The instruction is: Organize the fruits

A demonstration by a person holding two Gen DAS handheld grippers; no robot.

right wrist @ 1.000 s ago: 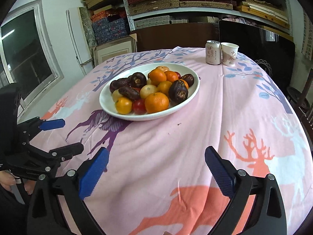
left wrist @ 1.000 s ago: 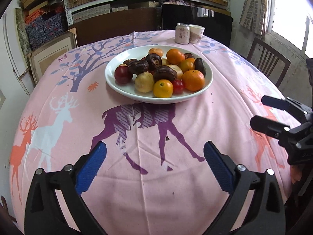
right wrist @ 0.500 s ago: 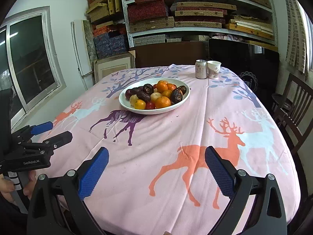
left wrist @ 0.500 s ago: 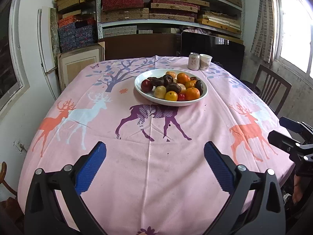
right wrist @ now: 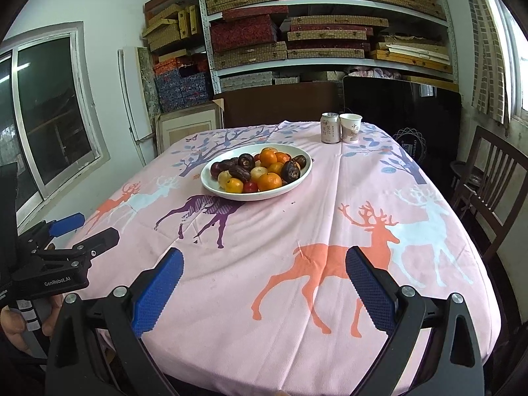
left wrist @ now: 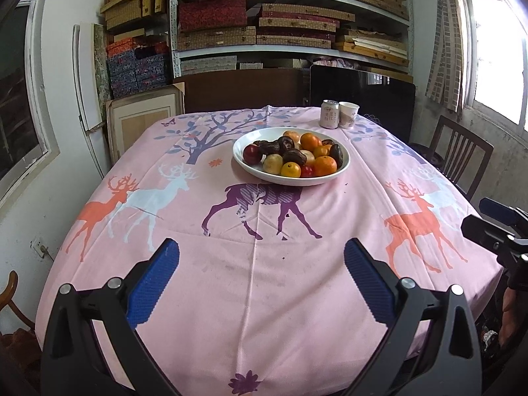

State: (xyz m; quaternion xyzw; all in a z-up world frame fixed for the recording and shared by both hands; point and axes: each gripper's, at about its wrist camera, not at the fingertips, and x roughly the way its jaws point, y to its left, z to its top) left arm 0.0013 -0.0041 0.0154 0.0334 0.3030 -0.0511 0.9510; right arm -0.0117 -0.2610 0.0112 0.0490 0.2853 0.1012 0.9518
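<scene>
A white bowl stands on the pink deer-print tablecloth, heaped with oranges, dark wrinkled fruits, yellow fruits and small red ones. My left gripper hangs open and empty over the table's near edge, far from the bowl. My right gripper is likewise open and empty at the near edge. Each gripper shows in the other's view: the right gripper at the right side, the left gripper at the left side, held by a hand.
A drink can and a paper cup stand at the table's far edge. Wooden chairs sit to the right. Shelves stacked with boxes fill the back wall. A window is on the left.
Both grippers have pulled back and up from the bowl to the near edge of the table. The bowl and fruits have stayed put. Both stay open.
</scene>
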